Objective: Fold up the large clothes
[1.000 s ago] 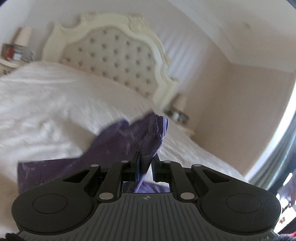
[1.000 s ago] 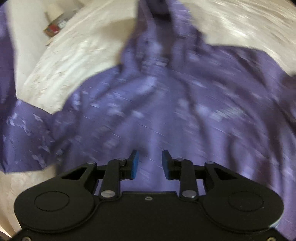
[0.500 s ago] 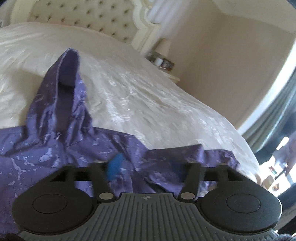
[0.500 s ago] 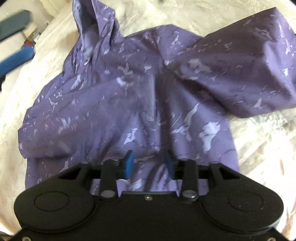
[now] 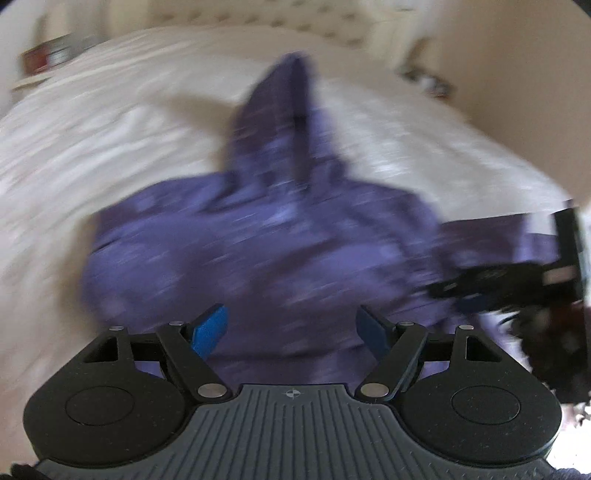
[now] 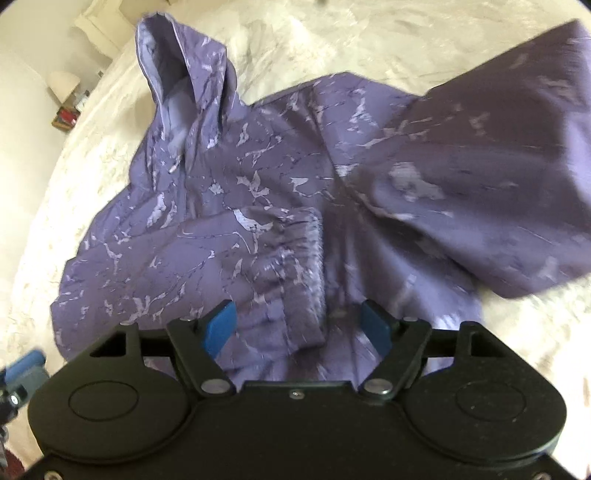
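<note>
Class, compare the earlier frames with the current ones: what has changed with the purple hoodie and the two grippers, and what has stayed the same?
The left gripper let go of the sleeve cuff, which now lies folded across the hoodie. Both grippers' jaws have just been opening; the right gripper holds nothing. The hood stays pointing up the bed.

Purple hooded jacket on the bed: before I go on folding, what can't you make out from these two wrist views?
- Purple hooded jacket: its hem, right wrist view, hidden behind the right gripper body.
- Right sleeve: its cuff, right wrist view, cut off by the frame edge.
- Jacket folds and pattern, left wrist view: motion blur.
- Left gripper: open, but whether its blue pads touch cloth is unclear.
</note>
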